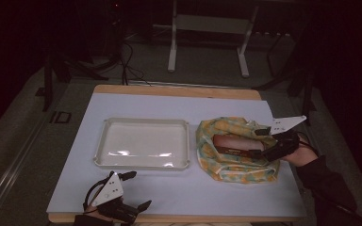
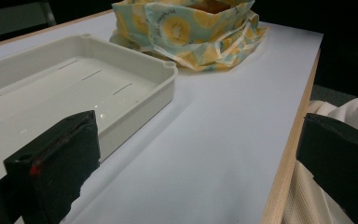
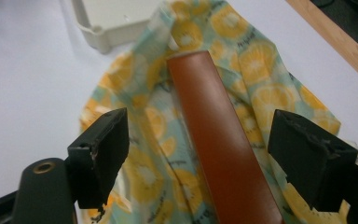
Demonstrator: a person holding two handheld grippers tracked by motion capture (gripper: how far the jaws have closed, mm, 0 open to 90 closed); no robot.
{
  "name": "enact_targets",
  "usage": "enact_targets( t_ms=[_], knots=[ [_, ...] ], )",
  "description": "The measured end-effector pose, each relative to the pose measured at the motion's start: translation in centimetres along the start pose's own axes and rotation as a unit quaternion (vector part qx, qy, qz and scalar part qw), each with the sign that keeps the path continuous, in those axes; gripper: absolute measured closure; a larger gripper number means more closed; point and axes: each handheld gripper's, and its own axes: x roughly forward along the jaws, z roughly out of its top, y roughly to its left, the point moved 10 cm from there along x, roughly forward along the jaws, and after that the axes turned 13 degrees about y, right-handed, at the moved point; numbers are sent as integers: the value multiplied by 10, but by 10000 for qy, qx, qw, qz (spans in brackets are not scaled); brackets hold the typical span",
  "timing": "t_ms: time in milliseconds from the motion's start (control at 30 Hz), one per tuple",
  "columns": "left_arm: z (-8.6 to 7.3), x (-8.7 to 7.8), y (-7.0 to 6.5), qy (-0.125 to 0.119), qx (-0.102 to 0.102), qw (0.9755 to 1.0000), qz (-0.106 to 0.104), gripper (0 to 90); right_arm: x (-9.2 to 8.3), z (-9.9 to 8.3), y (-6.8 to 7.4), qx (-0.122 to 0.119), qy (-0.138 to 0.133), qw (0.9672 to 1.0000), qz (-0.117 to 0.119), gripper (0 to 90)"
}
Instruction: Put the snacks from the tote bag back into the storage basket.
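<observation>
Right gripper view looks down on a long brown box [image 3: 219,144] that lies on a cloth bag [image 3: 158,140] printed with orange slices on pale blue-green. The box runs away from the camera, and its far end points toward the corner of the white tray [image 3: 112,21]. The two black jaws of the right gripper [image 3: 214,154] stand wide apart, one on each side of the box, and neither pad touches it. I cannot tell whether the box rests inside the mouth of the bag or only on top of the cloth.

High view shows the cloth bag [image 1: 238,150] just beside the right edge of the white tray [image 1: 142,162], with a small gap between them. The brown box [image 1: 238,146] lies across the bag, and the right gripper [image 1: 271,143] comes to the bag from the side away from the tray, with the person's hand in a dark sleeve behind it.

The left gripper [image 1: 134,190] is near the front left corner of the tray, close to the table edge, and well apart from the bag. Its jaws are spread open and hold nothing. In the left gripper view the tray [image 2: 135,93] is beside the left jaw and the bag [image 2: 191,32] lies beyond the tray's corner. Both things stand on a white sheet [image 1: 179,193] that covers the wooden table [image 1: 179,90].
</observation>
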Motion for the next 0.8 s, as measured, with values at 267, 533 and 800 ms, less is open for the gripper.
enact_targets(
  t_ms=[267,533,800],
  knots=[
    [0,0,0,9,9,10000,3,0,19,-12,-7,-117,368,9992,-46,262],
    [0,1,0,16,21,10000,-6,0,36,-23,-14,-301,682,9971,-147,308],
    [0,2,0,19,2,10000,-21,0,47,-35,-26,-241,945,9951,-161,314]
  ],
)
